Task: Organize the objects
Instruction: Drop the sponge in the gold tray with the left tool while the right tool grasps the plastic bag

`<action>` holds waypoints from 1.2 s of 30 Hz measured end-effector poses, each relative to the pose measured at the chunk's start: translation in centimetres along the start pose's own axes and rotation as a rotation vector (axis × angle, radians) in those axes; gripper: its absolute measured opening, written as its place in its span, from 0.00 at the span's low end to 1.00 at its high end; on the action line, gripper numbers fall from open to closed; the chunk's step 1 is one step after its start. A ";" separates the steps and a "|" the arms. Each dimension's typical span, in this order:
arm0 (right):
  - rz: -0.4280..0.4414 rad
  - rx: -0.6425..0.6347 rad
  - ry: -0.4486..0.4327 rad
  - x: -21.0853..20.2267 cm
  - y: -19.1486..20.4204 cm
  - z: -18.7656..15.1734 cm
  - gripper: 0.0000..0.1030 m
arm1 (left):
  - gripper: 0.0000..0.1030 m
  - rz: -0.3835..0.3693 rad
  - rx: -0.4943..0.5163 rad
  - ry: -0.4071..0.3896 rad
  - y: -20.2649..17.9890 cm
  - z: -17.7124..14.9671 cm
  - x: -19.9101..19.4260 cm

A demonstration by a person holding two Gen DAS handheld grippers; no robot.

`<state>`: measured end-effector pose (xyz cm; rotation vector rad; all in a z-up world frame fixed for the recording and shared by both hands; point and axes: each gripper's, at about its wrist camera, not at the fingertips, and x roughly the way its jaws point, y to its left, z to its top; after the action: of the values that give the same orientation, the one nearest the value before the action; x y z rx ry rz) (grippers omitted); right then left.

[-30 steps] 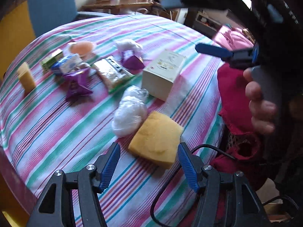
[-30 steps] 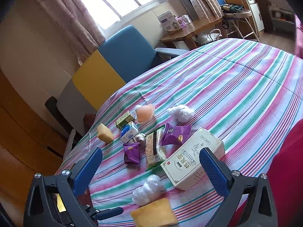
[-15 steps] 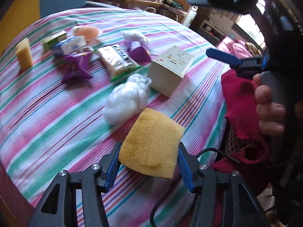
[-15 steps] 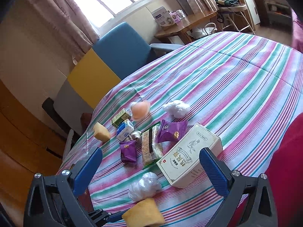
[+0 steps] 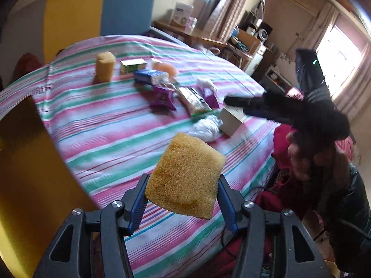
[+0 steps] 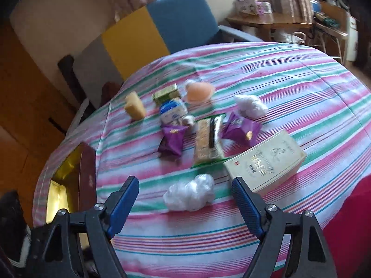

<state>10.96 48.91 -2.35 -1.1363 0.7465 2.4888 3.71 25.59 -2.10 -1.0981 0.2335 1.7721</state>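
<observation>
Above the near edge of the striped worktop (image 5: pixel 111 136), our left tongs (image 5: pixel 182 193) clamp a yellow sponge (image 5: pixel 185 178) by its two sides, both blue pads pressed into it. The sponge is lifted clear of the cloth and tilted, its far corner up.

Our right tongs (image 6: pixel 185 199) hang over the worktop with jaws closing and nothing between the pads. The crumpled clear plastic bag (image 6: pixel 190 195) lies on the cloth just beyond them, in line with the gap. In the left view these tongs show as a dark shape (image 5: pixel 278 111) at right, with the hand (image 5: pixel 303 159) behind them blurred.

Just beside the bag on its right is the cream box (image 6: pixel 266 162), lying flat. Beyond it is a green-edged cracker pack (image 6: pixel 207 141) between two purple packets (image 6: pixel 172 141) (image 6: pixel 241 131). Farther back are a white wad (image 6: pixel 250 105), a peach-coloured object (image 6: pixel 199 92), a blue-and-white packet (image 6: pixel 172 112), a small green box (image 6: pixel 165 95) and a second, smaller sponge (image 6: pixel 134 105) standing upright, well apart from the held one.

At the worktop's left edge sits an open gold-lined box (image 6: pixel 67 185). A blue and yellow chair (image 6: pixel 167 27) stands behind the worktop.
</observation>
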 end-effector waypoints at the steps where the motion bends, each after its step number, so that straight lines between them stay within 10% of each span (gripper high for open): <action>1: -0.030 -0.032 0.039 1.0 0.8 -0.2 0.81 | 0.55 0.003 -0.020 -0.015 0.6 0.0 -0.7; 8: -0.214 -0.113 0.239 7.5 1.6 -0.6 0.64 | 0.55 0.093 -0.170 -0.103 7.2 -1.3 -6.9; 18: -0.197 -0.184 0.201 7.2 1.8 -0.7 0.56 | 0.55 0.462 -0.596 -0.152 24.2 -3.1 -13.1; 36: -0.126 -0.221 0.144 6.2 3.1 -0.7 0.56 | 0.59 0.699 -0.744 -0.027 32.1 -2.5 -8.5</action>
<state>5.97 46.33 -6.50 -1.4055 0.4273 2.4478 -20.33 3.11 -7.08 -1.6391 -0.0958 2.6084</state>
